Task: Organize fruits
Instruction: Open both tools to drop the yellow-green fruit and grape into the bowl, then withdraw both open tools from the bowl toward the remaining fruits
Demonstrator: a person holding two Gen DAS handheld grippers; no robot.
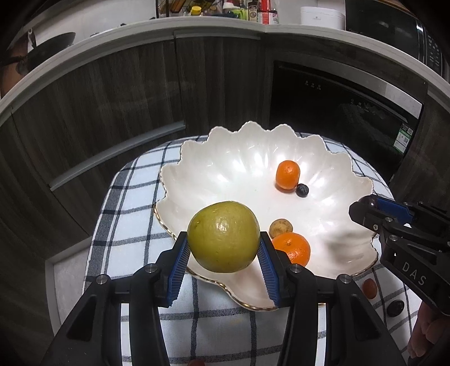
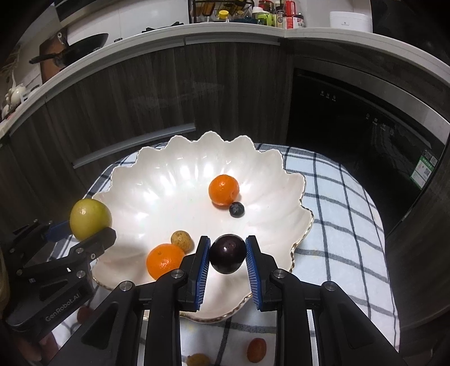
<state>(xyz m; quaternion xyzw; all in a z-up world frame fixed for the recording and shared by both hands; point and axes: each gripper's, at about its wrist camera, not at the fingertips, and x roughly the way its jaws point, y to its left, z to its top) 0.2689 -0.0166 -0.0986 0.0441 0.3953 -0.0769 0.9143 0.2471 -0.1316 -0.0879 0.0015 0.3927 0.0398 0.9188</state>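
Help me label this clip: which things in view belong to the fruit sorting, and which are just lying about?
Job: green fruit in left gripper; dark plum in right gripper; shell dish; its oranges; loose fruit on cloth.

Lying about: wok, bottles, oven.

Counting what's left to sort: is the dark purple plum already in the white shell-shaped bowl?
Not yet. The dark purple plum is held in the right gripper, above the white shell-shaped bowl near its rim.
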